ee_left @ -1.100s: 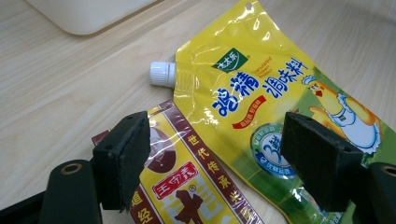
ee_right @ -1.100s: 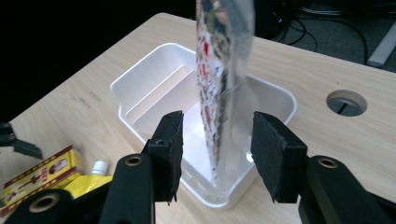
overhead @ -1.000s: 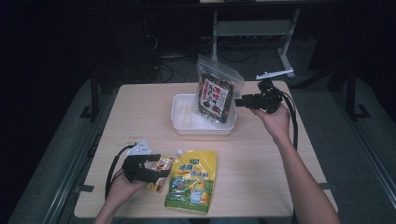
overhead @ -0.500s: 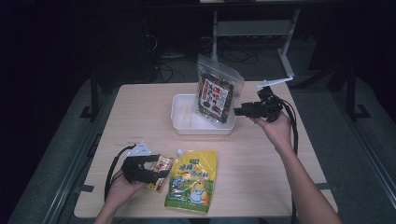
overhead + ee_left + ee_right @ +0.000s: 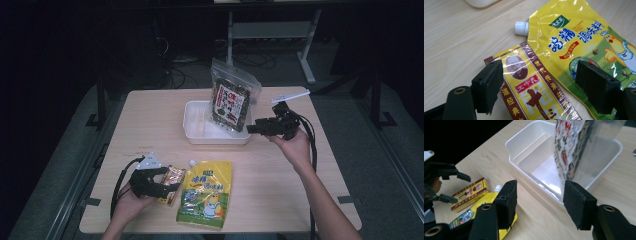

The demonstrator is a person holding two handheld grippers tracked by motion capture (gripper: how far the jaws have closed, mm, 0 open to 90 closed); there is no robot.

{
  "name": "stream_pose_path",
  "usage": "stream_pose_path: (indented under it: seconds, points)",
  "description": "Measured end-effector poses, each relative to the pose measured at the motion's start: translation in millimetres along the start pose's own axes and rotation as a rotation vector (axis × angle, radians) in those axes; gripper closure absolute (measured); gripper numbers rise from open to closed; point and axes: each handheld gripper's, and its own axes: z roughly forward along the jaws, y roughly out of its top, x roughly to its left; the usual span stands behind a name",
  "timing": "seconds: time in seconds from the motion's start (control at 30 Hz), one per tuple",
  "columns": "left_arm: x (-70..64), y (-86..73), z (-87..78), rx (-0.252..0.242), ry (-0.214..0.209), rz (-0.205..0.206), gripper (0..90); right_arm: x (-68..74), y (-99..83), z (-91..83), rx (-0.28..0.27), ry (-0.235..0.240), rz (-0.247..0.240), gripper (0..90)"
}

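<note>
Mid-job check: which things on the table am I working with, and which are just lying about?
In the job:
white bin
dark snack bag, standing in the bin
red-and-yellow packet, between the jaws of the left hand-held gripper
right hand-held gripper, open beside the bin

Lying about:
yellow spout pouch
cables under the table

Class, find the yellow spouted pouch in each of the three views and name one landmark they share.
High view: yellow spouted pouch, bottom centre, near the table's front edge.
Left gripper view: upper right, running behind the right jaw.
Right gripper view: lower left, partly behind the left jaw.
Shared landmark: red-and-yellow packet lying beside it.
</note>
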Motion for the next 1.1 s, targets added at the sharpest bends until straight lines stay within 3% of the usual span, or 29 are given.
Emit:
stream_pose_path:
  seconds: [0.3, 1.1]
  points:
    - [-0.2, -1.4, -0.9, 0.013, 0.040, -0.002, 19.8, 7.6, -11.4, 11.0, 0.030, 0.038, -0.003, 41.5]
    - [0.6, -4.4, 5.3, 0.052, 0.066, -0.023, 16.6, 21.1, -31.3, 29.5, 0.093, 0.094, -0.007, 39.2]
